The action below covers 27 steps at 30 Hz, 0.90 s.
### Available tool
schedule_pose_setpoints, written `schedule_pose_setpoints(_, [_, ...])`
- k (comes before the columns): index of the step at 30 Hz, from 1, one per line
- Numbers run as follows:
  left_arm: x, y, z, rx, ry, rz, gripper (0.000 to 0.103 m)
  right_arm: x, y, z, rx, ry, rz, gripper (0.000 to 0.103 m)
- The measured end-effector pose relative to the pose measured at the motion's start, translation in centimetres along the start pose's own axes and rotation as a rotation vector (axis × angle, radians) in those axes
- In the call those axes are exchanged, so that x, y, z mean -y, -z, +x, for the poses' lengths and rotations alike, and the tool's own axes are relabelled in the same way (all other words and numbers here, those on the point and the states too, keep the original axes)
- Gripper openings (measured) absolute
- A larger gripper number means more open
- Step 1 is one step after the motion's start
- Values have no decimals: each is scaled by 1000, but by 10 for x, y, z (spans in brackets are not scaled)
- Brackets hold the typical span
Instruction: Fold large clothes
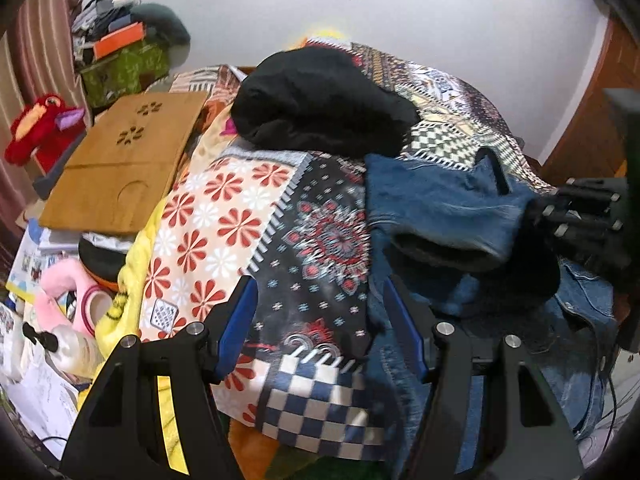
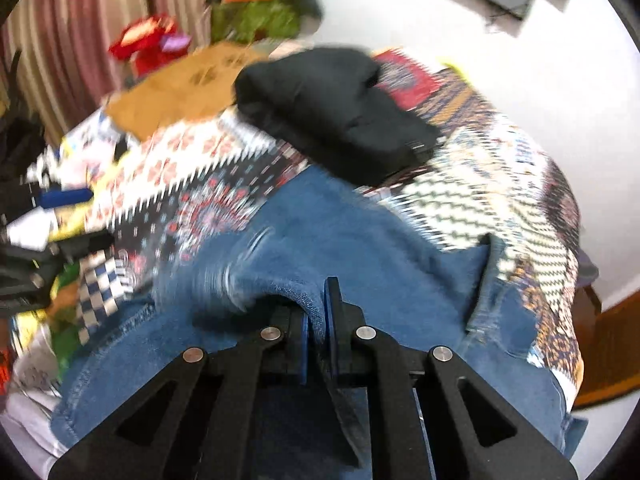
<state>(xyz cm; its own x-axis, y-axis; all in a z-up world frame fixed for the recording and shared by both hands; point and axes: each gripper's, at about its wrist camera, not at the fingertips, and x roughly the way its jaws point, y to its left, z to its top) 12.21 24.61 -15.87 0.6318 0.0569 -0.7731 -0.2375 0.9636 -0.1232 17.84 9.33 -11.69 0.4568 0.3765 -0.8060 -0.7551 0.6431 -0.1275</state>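
Between the blue pads of the right gripper (image 2: pixel 318 316) a fold of the denim jacket (image 2: pixel 360 240) is clamped. Left gripper (image 1: pixel 320 324) hangs released over the patterned bedspread (image 1: pixel 224 216), just beside the jacket. Behind lies a black garment (image 1: pixel 320 100) on the bed.

Wooden board (image 1: pixel 120 168), red plush toy (image 1: pixel 42 128)

On the bed (image 1: pixel 448 92), a folded garment (image 1: pixel 320 100) lies behind the denim jacket (image 1: pixel 440 200); a wooden board (image 1: pixel 124 160) sits left.
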Motion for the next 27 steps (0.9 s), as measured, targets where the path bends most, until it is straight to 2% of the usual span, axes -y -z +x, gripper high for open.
schedule_pose_setpoints(6, [36,-8,-11,29,-3,67,64,54,5,-52,128,79,123,6])
schedule_pose_setpoints(12, [79,-14,-22,56,-3,141,64,109,40,-95,204,130,298,6])
schedule_pose_setpoints(15, [101,-15,-24,63,-1,185,65,132,68,-99,186,150,384,6])
schedule_pose_setpoints(19, [122,-15,-18,52,14,224,70,146,105,-91,111,208,404,6])
schedule_pose_setpoints(23, [134,-17,-1,-27,114,193,70,143,135,-91,61,228,379,8])
schedule_pose_setpoints(24, [137,-19,6,-59,155,174,70,141,140,-90,43,226,378,10])
schedule_pose_setpoints(26, [144,-21,20,-118,238,118,70,143,149,-92,26,226,387,28])
schedule_pose_setpoints(27, [146,-22,27,-142,270,86,70,142,153,-93,27,229,403,46])
